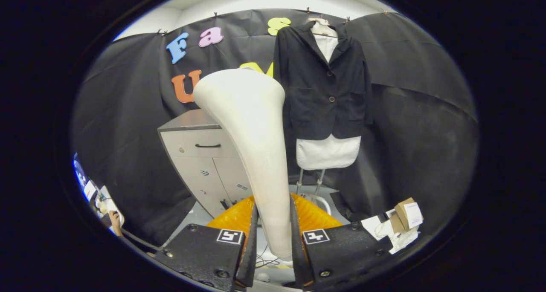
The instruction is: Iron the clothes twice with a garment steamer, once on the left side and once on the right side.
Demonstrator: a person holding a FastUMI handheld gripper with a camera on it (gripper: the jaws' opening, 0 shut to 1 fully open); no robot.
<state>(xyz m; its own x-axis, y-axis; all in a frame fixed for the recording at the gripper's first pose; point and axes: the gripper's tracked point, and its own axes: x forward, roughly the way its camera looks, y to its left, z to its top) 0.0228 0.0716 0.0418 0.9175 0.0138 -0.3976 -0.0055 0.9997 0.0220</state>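
Gripper view: gripper (274,241) clenched on one cream garment steamer (251,138), both fingers (248,245) pressed against the narrow handle end. Long axis of steamer running up and away from the fingers, leaning a little left, widening to a broad head at the top. Head turned toward the back wall; its face not visible, only the smooth rear shell. Lower tip of handle tucked between the fingers, partly covered by them.

Just right of the steamer head and beyond it, one dark jacket (326,83) on a hanger (320,22), hanging upright against the black cloth wall, front facing the camera, two buttons visible. One white garment (327,152) underneath, showing at the collar and below the hem. Left edge of jacket hidden behind the steamer. Thin metal stand legs (309,183) below the white hem, lower part cut off by the fingers.

Left of the steamer, one grey cabinet (200,155) with one dark drawer handle; right side hidden by the steamer. Near the right finger, one small cardboard box (405,215) with white papers beside it, details hard to make out. Far left, a person's hand (114,219), small and blurred. Dark cables (266,262) on the floor between the fingers.
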